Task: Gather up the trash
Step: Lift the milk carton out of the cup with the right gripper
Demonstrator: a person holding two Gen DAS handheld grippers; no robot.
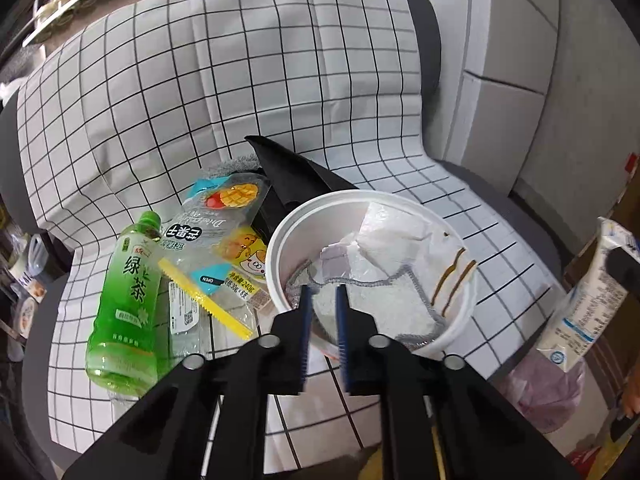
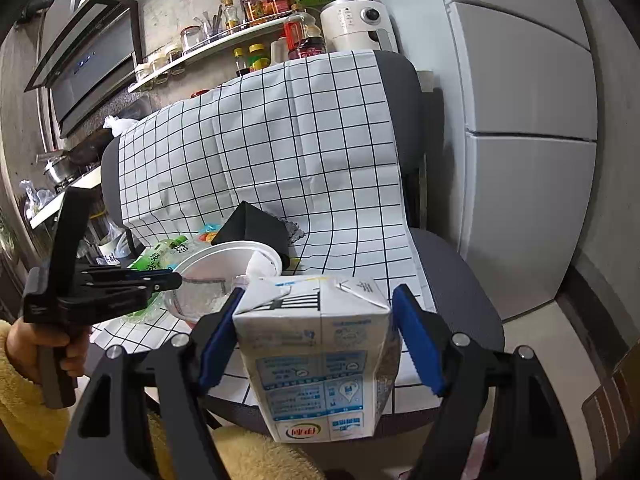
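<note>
My left gripper (image 1: 323, 292) is shut on the near rim of a white paper bowl (image 1: 280, 240) that holds crumpled plastic wrap and a rag; the bowl also shows in the right wrist view (image 2: 224, 256). A green tea bottle (image 1: 124, 304), a clear snack pouch (image 1: 216, 240) and a black bag (image 1: 296, 176) lie beside it on the checked cloth (image 1: 240, 80). My right gripper (image 2: 316, 304) has a white milk carton (image 2: 320, 352) between its fingers; the left pad touches it and a small gap shows at the right pad. The carton also shows in the left wrist view (image 1: 588, 292).
The cloth covers a grey chair (image 2: 460, 288). A pinkish bag (image 1: 544, 392) hangs below the seat's right edge. A fridge (image 2: 528, 140) stands to the right. A shelf with bottles and jars (image 2: 224, 36) and a stove with pans (image 2: 64, 168) lie behind.
</note>
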